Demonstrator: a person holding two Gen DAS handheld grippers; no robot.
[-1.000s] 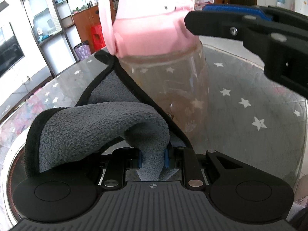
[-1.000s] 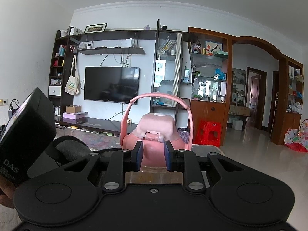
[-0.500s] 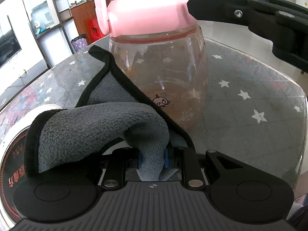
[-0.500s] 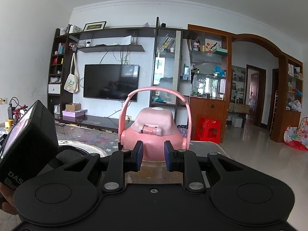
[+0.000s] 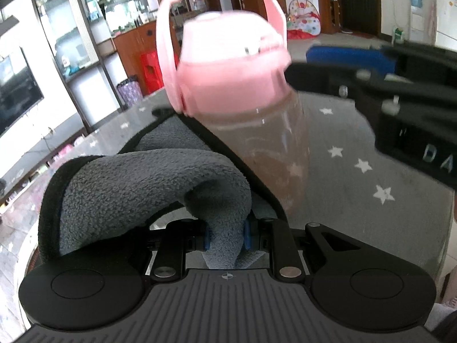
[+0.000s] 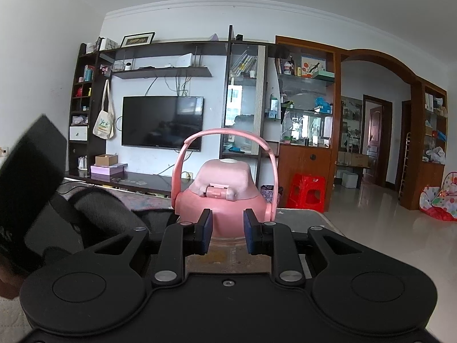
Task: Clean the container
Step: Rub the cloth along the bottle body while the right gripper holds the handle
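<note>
Grey star-printed cloth covers the bench (image 5: pixel 357 171), with a living room behind it. On it stands the bottle (image 5: pixel 257 143), upright, its clear body under a pink lid (image 5: pixel 231 77) whose handle (image 5: pixel 168 37) arches overhead. A grey cloth (image 5: pixel 137 188) with black edging is pressed against the bottle's left side and loops back to the left gripper (image 5: pixel 225 237), whose jaws are clamped on a fold of it. The right gripper (image 6: pixel 225 234) reaches in from the bottle's other side at lid height. In its own view the blue pads (image 6: pixel 206 234) sit apart with the lid (image 6: pixel 222 197) showing in the gap just beyond them; whether they touch the bottle cannot be told. Behind are a TV (image 6: pixel 162 123), shelves (image 6: pixel 160 71) and a red stool (image 6: pixel 307 191).
</note>
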